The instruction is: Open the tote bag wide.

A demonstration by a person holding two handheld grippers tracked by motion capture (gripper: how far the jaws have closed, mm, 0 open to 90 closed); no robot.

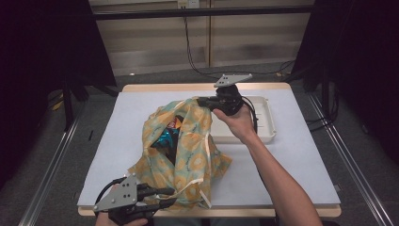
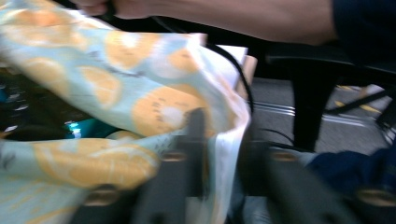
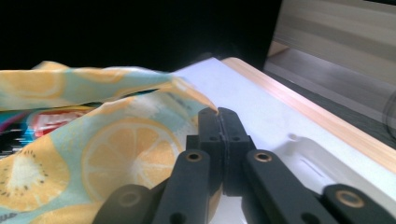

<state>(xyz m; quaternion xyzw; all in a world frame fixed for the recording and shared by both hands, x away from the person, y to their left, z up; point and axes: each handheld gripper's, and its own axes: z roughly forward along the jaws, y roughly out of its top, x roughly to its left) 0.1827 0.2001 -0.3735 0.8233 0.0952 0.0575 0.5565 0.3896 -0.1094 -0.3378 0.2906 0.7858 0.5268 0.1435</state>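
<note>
Above, my right gripper (image 3: 218,114) pinches the far rim of the fruit-print bag (image 1: 188,146), jaws fully closed on the cloth (lifted near the white tray (image 1: 266,120)). My left gripper (image 1: 164,195) meets the bag's near edge at the table's (image 1: 291,160) front border; its jaws stand partly apart with fabric between them, the picture too blurred to show a grip. Bare table lies on both sides.

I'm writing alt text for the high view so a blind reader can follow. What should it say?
A fruit-print cloth bag with snack packets inside lies on a white-covered table, held at opposite ends by two hand-held grippers. The right gripper pinches its far edge, the left gripper its near edge. A white tray sits behind.
</note>
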